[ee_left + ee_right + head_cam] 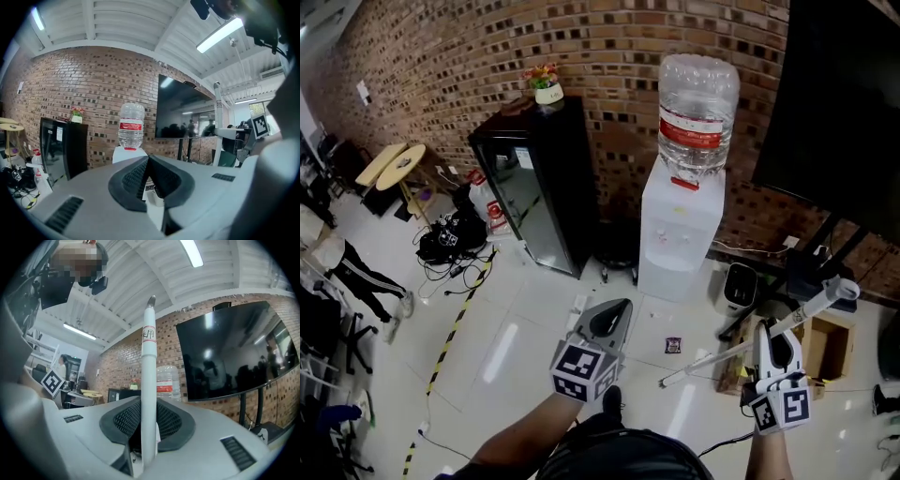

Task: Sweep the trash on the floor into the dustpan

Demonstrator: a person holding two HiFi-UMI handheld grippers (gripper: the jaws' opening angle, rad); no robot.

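A small dark scrap of trash (673, 345) lies on the white tiled floor in front of the water dispenser. My right gripper (774, 341) is shut on a long white pole (722, 353), which slants from low on the left up to a thicker end at the upper right. In the right gripper view the pole (148, 362) rises between the jaws of my right gripper (148, 420), and whatever is at its lower end is hidden. My left gripper (613, 317) hangs over the floor with its jaws together and nothing in them; in its own view the left gripper (148, 161) points at the dispenser. I see no dustpan.
A white water dispenser (680, 230) with a large bottle stands against the brick wall. A black cabinet (542, 187) is to its left and a small white bin (739, 287) to its right. A cardboard box (827, 347) and a TV stand fill the right. Cables (450, 246) lie at left.
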